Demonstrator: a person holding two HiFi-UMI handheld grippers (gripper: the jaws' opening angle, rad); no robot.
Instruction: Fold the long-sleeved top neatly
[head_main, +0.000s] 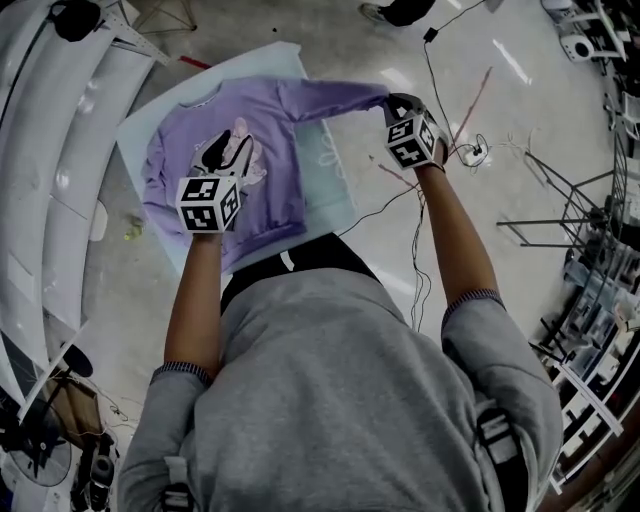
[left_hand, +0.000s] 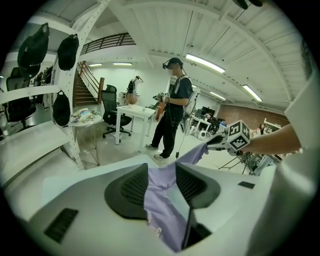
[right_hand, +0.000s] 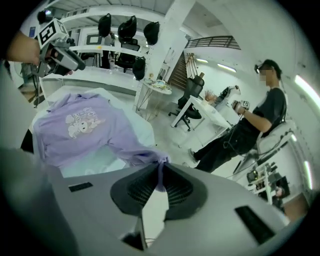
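Left claw (head_main: 228, 152) is down on the chest of the purple long-sleeved top (head_main: 275, 140). Its jaws are part-way apart and clamped on a thick bunch of fabric, right beside the pale cartoon print (right_hand: 80, 122). The top lies front up on the pale blue counter (head_main: 138, 140), hem toward the person. Moving right, one sleeve (head_main: 335, 97) stretches out past the counter's edge. There the right claw (head_main: 400, 104) has the cuff pinched tight, jaws almost together, held up off the counter.
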